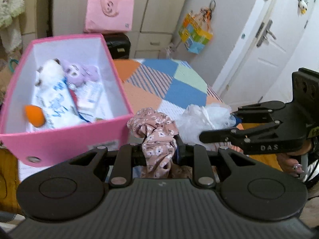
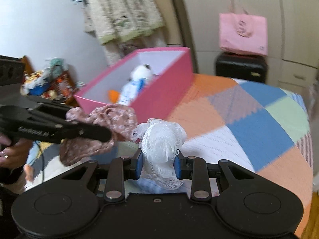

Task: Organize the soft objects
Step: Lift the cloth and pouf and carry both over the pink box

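The flowery scrunchie [image 1: 157, 139] is pinched in the left tool [image 1: 159, 149], bunched up and hanging loose on both sides of the fingers. It looks very light and floppy, so I think it will sag and swing when moved. A grip on the thick gathered middle seems best, not on a thin edge that could slip out.

The white net puff [image 2: 161, 143] is squeezed in the right tool [image 2: 159, 166], between its blue pads [image 2: 139, 164]. It looks airy and springy. It may catch on things, so I would hold its tight knot in the middle.

Both are held up just beside each other, above the patchwork bed [image 2: 259, 131]. Farther off stands the pink box [image 1: 59, 141], open, with a white stuffed toy [image 1: 49, 73] and a purple one [image 1: 79, 72] already inside.
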A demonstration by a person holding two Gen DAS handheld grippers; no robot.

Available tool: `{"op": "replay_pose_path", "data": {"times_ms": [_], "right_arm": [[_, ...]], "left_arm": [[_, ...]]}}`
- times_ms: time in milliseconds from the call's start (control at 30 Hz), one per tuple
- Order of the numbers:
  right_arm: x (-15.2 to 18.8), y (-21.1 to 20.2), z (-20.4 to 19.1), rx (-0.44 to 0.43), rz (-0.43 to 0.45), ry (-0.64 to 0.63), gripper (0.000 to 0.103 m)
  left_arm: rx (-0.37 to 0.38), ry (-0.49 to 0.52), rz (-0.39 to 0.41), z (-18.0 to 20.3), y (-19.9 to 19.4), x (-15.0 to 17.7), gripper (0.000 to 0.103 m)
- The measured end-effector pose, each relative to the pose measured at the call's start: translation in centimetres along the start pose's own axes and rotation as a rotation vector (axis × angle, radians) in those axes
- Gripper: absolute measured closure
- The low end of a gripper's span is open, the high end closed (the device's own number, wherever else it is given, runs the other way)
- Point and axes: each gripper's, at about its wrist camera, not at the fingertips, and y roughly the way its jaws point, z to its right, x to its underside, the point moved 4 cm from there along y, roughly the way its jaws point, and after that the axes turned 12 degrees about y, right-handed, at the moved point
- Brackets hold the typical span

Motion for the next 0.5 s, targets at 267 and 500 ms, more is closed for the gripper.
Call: {"op": "replay_pose_path", "data": {"times_ms": [267,500], "right_arm": [[-4.5,2.2,-6.4,-0.1,0.07,-0.137,0.067],[-7.8,4.9,-8.1,-0.115,0.09,-0.183,0.067]], "left_arm": [[-0.094,-0.026,0.129,-3.0,-3.1,-1.9,0.082],[-0.192,-0.016,0.204,-5.9,-4.2,-4.0,0.082]]}}
